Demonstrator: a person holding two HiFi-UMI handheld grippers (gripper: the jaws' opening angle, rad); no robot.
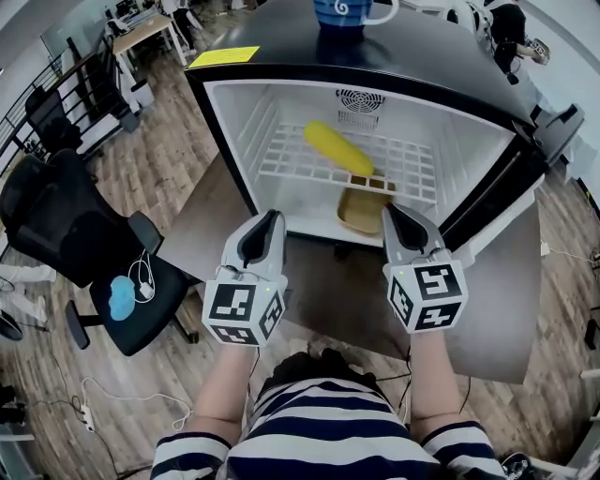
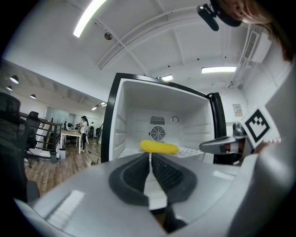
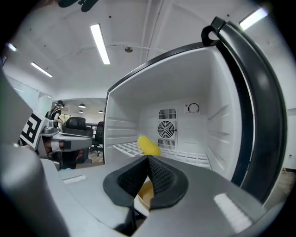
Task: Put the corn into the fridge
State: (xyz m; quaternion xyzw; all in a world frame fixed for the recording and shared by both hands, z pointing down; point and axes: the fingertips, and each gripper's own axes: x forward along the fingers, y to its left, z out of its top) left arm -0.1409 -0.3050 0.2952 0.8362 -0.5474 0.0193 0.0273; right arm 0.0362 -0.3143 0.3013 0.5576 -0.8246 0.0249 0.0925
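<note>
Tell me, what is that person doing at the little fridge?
A person holds a gripper in each hand in front of the open fridge. The corn already lies on the wire shelf inside. The left gripper and the right gripper are both shut and empty, a little way out from the shelf. The door stands open.

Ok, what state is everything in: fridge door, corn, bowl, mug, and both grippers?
fridge door: open, swung to the right.
corn: lying on the wire shelf inside, not held.
bowl: upright, below the shelf.
mug: upright on top of the fridge.
left gripper: shut, empty.
right gripper: shut, empty.
</note>
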